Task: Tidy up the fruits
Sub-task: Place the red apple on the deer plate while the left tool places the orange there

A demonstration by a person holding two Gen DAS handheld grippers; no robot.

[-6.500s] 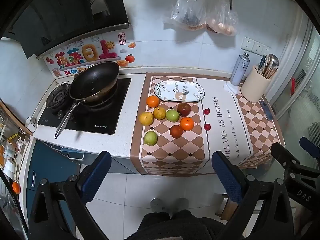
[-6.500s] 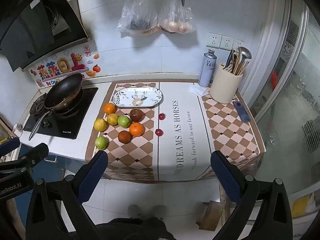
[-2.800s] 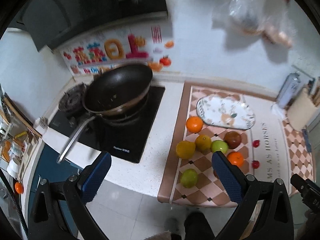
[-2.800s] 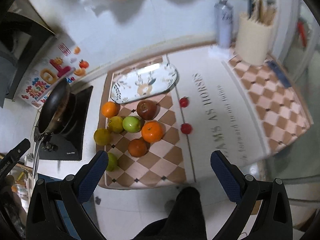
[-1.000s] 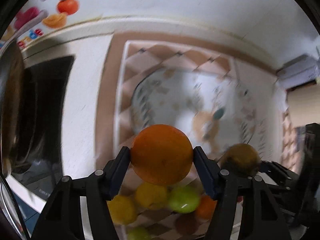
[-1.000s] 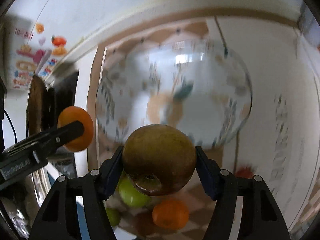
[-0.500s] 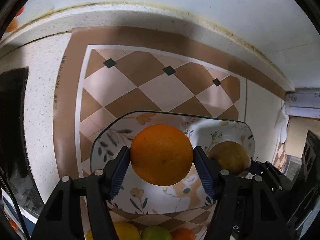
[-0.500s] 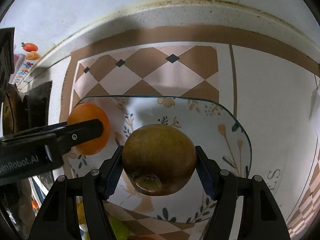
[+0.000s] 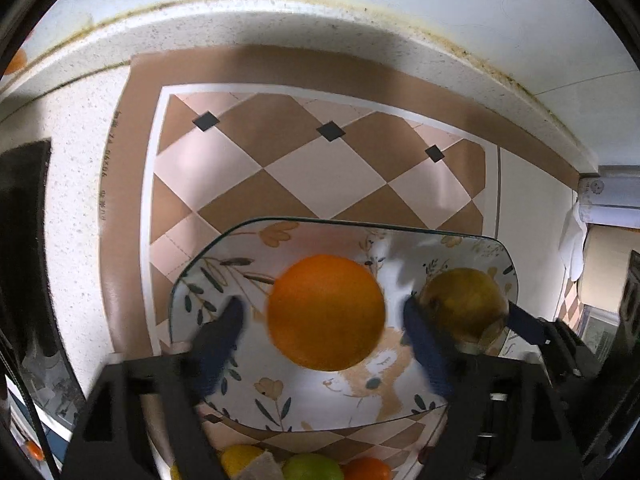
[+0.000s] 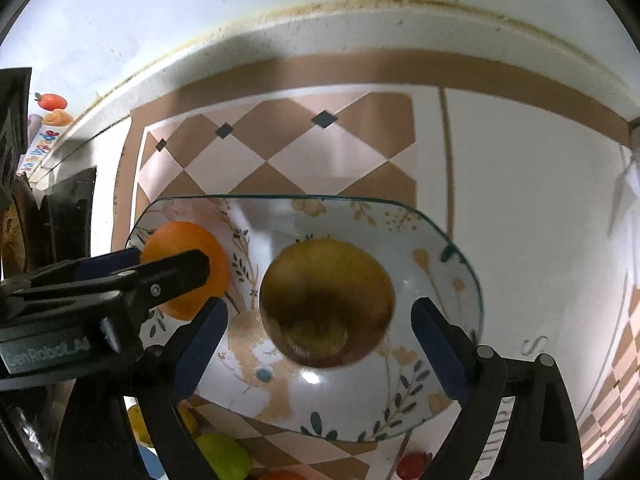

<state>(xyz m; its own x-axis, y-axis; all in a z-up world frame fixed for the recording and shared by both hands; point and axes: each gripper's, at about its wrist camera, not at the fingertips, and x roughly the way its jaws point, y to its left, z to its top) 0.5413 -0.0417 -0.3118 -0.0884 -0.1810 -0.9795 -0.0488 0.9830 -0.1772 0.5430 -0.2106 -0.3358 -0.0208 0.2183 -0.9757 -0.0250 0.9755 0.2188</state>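
As tongs (image 9: 326, 316) open, orange (image 9: 325, 312) sits between — untouched.

The plate (image 10: 460, 264) looked glossy, glazed, with bright reflections. The orange (image 9: 326, 312) had a finely dimpled skin; the brownish apple (image 10: 326, 304) was smooth and shiny. The worktop (image 9: 72, 184) looked speckled like stone, the checkered mat (image 9: 280, 172) matt.

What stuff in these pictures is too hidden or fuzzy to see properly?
- Left gripper: fingers blurred while its jaws open around the orange, left wrist view.
- Loose fruit below the plate: cut off by the bottom edge and gripper body.
- Orange in the right wrist view: partly hidden by the left gripper.
- Brown fruit: its underside is unseen.
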